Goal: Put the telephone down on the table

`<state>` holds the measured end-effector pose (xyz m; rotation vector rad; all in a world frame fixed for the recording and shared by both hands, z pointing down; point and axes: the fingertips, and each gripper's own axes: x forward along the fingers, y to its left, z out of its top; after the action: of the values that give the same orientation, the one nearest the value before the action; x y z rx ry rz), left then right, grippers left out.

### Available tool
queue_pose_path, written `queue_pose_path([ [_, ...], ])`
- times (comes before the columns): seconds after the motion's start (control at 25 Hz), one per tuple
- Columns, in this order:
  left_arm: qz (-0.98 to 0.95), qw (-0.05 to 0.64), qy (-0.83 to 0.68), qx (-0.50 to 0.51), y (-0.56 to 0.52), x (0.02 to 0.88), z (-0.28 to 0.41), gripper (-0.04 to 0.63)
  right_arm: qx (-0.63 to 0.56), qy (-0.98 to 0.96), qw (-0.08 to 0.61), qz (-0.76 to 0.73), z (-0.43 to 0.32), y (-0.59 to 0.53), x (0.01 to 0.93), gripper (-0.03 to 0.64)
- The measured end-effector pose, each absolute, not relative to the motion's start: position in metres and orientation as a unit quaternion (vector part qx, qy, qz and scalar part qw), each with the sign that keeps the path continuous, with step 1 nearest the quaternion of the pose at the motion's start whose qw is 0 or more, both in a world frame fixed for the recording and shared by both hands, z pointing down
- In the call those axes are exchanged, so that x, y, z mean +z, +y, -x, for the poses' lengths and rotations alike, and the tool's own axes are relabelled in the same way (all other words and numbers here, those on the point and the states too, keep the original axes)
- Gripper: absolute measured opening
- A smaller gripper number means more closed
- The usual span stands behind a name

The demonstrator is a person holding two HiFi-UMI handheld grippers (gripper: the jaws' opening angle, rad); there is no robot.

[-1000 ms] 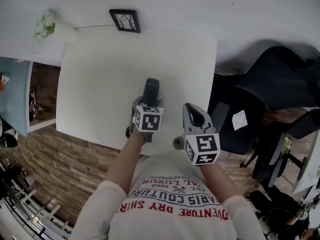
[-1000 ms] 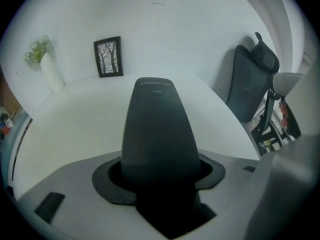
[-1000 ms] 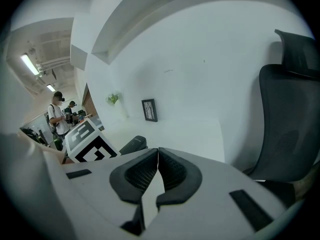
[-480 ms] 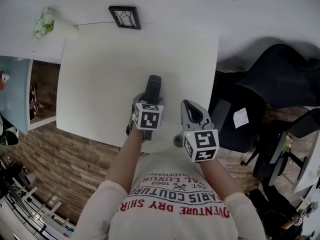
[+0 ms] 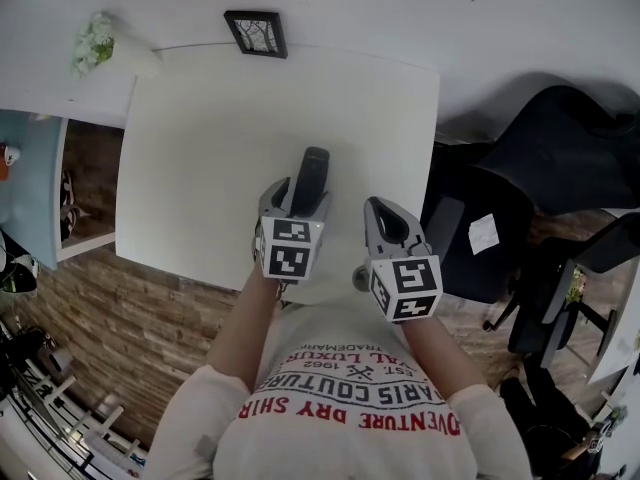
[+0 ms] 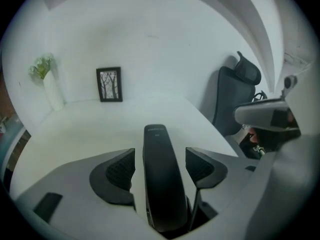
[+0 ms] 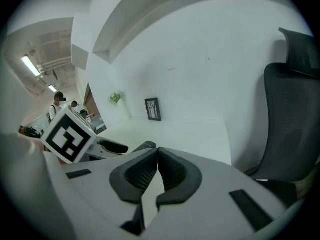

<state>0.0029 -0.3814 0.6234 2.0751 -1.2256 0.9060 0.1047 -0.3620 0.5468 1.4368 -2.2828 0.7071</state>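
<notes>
**Q:** Where is the telephone, and how far along is the task?

**A:** A black telephone [image 5: 311, 173] handset lies lengthwise on the white tabletop [image 5: 200, 148], near the front edge closest to the person. It appears to rest there on its own, so the putting-down looks essentially done. The left claw [image 5: 297, 198] straddles the handset's near end. Its jaws have just been opening and now stand wide apart. The left gripper view shows the handset between the pads, with a clear gap on the right side and no squeeze evident on the left. What seems left is to lift that claw clear of the handset.

**Q:** And the other claw?

**A:** The right claw [image 5: 380, 213] hangs just beside the left one, near the tabletop's front edge. Its pads are pressed together with nothing between them.

**Q:** How many of each thing are there?

**A:** There is one telephone, two claws and one tabletop. At the back by the wall stand one small framed picture [image 5: 255, 33] and one white vase [image 5: 120, 53] of pale flowers. To the right is one large dark office chair [image 5: 560, 158], with more dark furniture behind it that is too cluttered to count.
</notes>
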Motion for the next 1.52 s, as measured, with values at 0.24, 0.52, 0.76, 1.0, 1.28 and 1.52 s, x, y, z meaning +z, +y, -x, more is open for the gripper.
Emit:
queue_pose_path([
  [0.24,-0.795,0.281,-0.482,0.237,-0.376,0.558,-0.001,0.211,0.239,-0.800,0.170,-0.523,-0.100,-0.357,0.534,0.025],
  [0.52,-0.830,0.245,-0.458,0.203,-0.356,0.513,0.007,0.025,0.207,-0.799,0.148,-0.544,-0.083,-0.335,0.508,0.025],
  [0.76,-0.854,0.198,-0.450,0.167,-0.345,0.476,0.012,0.025,0.173,-0.799,0.120,-0.563,-0.075,-0.319,0.479,0.025],
  [1.0,-0.874,0.125,-0.459,0.097,-0.336,0.412,0.019,0.025,0.105,-0.807,0.062,-0.577,-0.075,-0.315,0.421,0.025],
  [1.28,-0.875,0.019,-0.483,-0.004,-0.329,0.334,0.032,0.025,0.014,-0.798,0.013,-0.603,-0.085,-0.312,0.365,0.025],
  [1.52,-0.878,0.013,-0.479,0.002,-0.327,0.332,0.037,0.025,-0.015,-0.792,0.029,-0.609,-0.088,-0.309,0.353,0.025],
])
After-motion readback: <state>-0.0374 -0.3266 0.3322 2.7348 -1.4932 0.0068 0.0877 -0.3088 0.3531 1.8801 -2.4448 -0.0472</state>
